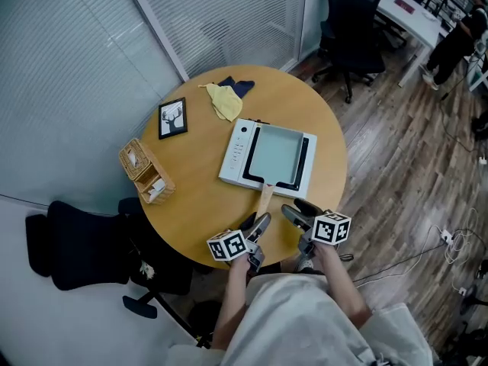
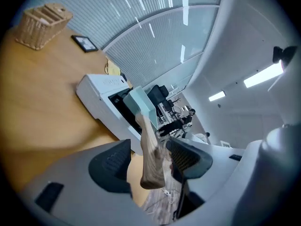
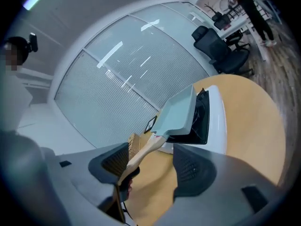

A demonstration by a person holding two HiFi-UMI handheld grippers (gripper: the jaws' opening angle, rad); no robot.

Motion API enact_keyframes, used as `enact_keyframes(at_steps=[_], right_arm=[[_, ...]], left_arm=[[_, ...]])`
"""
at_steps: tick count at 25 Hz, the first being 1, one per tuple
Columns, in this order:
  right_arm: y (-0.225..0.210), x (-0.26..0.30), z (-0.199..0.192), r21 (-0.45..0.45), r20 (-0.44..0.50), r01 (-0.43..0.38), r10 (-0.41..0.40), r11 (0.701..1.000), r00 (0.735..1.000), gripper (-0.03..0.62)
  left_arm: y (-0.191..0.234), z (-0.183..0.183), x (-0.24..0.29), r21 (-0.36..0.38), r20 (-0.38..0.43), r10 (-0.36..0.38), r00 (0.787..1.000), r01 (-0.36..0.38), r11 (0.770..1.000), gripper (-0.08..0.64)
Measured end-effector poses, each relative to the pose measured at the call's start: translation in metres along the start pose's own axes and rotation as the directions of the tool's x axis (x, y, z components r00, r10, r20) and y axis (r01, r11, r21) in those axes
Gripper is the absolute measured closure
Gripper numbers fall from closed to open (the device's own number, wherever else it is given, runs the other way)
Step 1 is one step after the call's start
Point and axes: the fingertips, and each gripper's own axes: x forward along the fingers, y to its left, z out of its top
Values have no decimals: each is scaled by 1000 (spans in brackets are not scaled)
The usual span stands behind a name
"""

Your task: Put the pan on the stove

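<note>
A square pale-green pan sits flat on the white stove in the middle of the round wooden table. Its wooden handle points toward me over the stove's near edge. My left gripper is open at the handle's tip. In the left gripper view the handle runs between the pads, which do not press it. My right gripper stands open just right of the handle with nothing in it. Its own view shows the pan and the handle ahead.
A wicker basket and a small picture frame stand at the table's left. A yellow cloth lies behind the stove. A black chair is at the lower left, an office chair beyond the table.
</note>
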Motion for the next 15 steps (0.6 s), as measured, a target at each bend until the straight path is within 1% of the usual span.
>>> enact_keyframes(at_steps=[2,3,5,7,9,10,12,13,14,15], right_arm=[[1,-10,1,-58,-2,16,-16,998,1000,311],[1,-15,1,-86,-2,25,-26,996,1000,311],[1,-25,0,-136,-7,39,-40,990,999,311],[0,-35,-1,-173,-14,53,-56,984,998,311],[-1,-44,-1,-219,-13,73,-78,973,997,311],[-1,-48,-1,-247,-9,84,-89,965,996,311],[0,-57,0,-301,1,103,-108,948,994,311],[0,-61,1,-325,7,111,-115,939,993,311],[1,-65,1,-345,11,115,-119,932,993,311],[1,-68,0,-358,13,117,-120,926,993,311]], left_arm=[[-3,2,-8,79,30,64,998,-66,995,290],[-4,2,-11,123,46,97,994,-102,987,290],[-11,5,-18,214,89,159,983,-175,961,288],[-20,8,-24,293,139,204,969,-236,927,288],[-29,10,-31,369,180,241,954,-292,882,288],[-34,9,-34,411,197,260,945,-321,853,287],[-44,8,-39,492,236,294,926,-375,786,286],[-49,8,-41,521,260,305,916,-399,755,284],[-54,7,-43,539,285,310,907,-419,731,281],[-58,5,-45,547,310,310,899,-436,715,281]])
